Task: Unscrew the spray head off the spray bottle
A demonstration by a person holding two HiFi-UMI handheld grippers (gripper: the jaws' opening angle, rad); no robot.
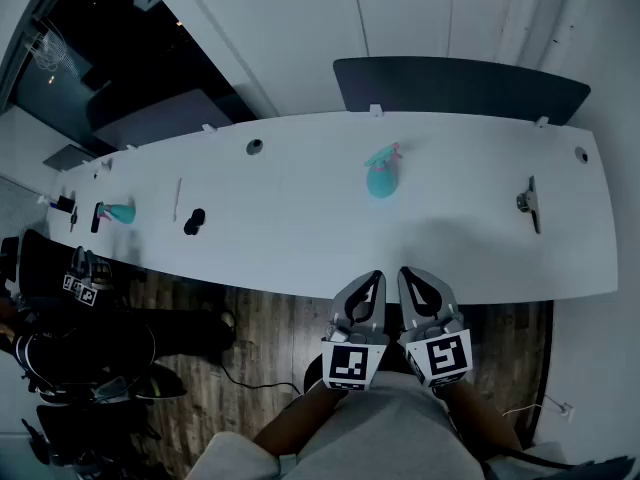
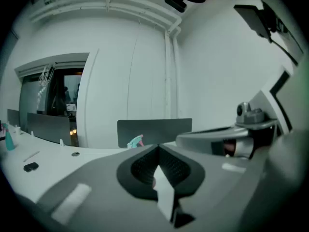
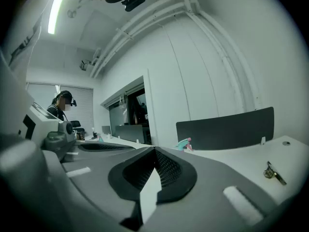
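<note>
In the head view, the left tongs (image 1: 368, 290) and right tongs (image 1: 414, 284) sit side by side at the near edge of the white tabletop (image 1: 300, 230). Both are pressed together and hold nothing. The teal spray bottle (image 1: 382, 173) stands upright well ahead of them near the far edge, with its spray head on. A second teal bottle (image 1: 118, 212) lies far to the left.

In the left gripper view, the jaws meet at their tips with nothing between them. The spray bottle (image 2: 136, 141) shows small beyond them, in front of a dark panel (image 2: 154, 129).

In the right gripper view, the jaws are likewise together and empty. The spray bottle (image 3: 184, 144) stands far off, and what looks like a metal clamp (image 3: 273, 173) lies to the right.
</note>
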